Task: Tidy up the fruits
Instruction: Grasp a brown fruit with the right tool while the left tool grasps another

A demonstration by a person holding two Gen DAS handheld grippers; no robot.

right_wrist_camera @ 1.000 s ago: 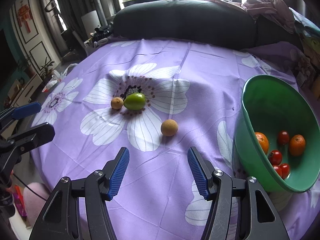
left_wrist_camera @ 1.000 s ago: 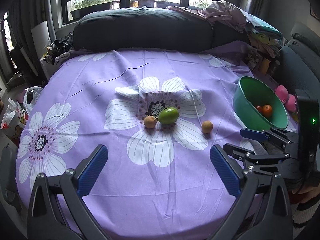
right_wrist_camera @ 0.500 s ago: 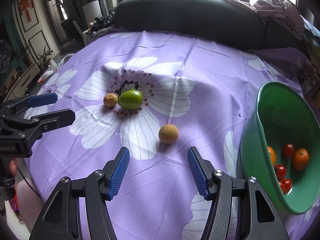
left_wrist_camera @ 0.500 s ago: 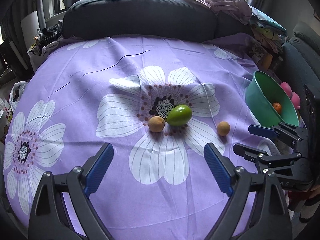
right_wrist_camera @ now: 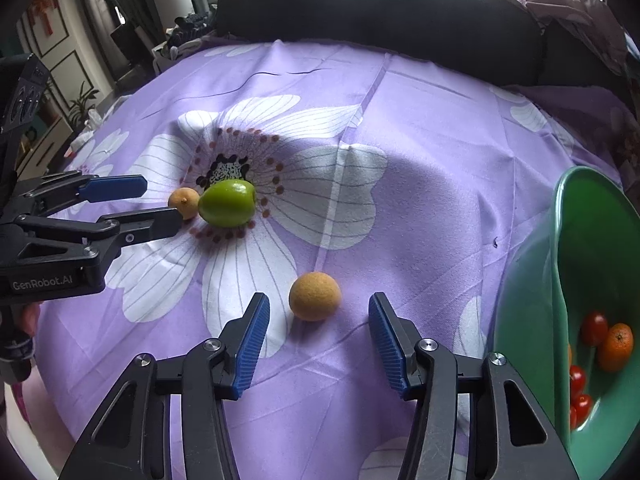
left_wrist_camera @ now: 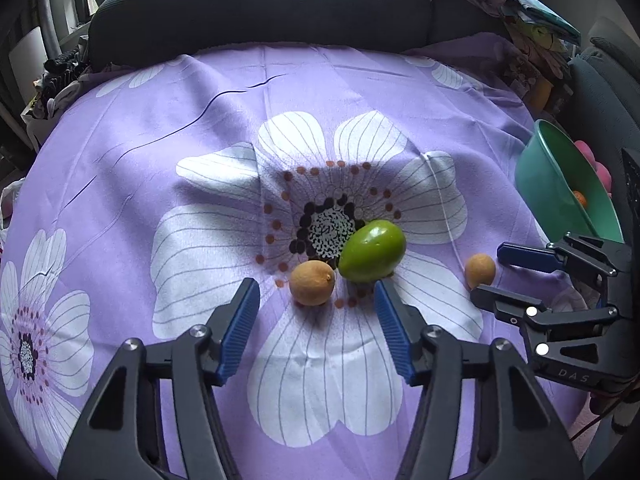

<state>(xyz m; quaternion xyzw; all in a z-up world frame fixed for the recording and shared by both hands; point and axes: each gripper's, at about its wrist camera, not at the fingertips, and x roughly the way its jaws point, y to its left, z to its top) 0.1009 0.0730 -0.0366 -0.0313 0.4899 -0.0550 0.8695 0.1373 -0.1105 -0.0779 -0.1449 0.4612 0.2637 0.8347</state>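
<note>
The left hand-held gripper hangs low over the purple flowered cloth, its blue pads spread wide and holding nothing. Just ahead of it lie a small yellow-orange fruit and a green mango, touching each other. The right hand-held gripper is spread too, with a round tan fruit just in front of its gap, untouched. At the cloth's right edge a green bowl tilts, holding cherry tomatoes and a tangerine.

Dark sofa back behind purple floral cloth
</note>
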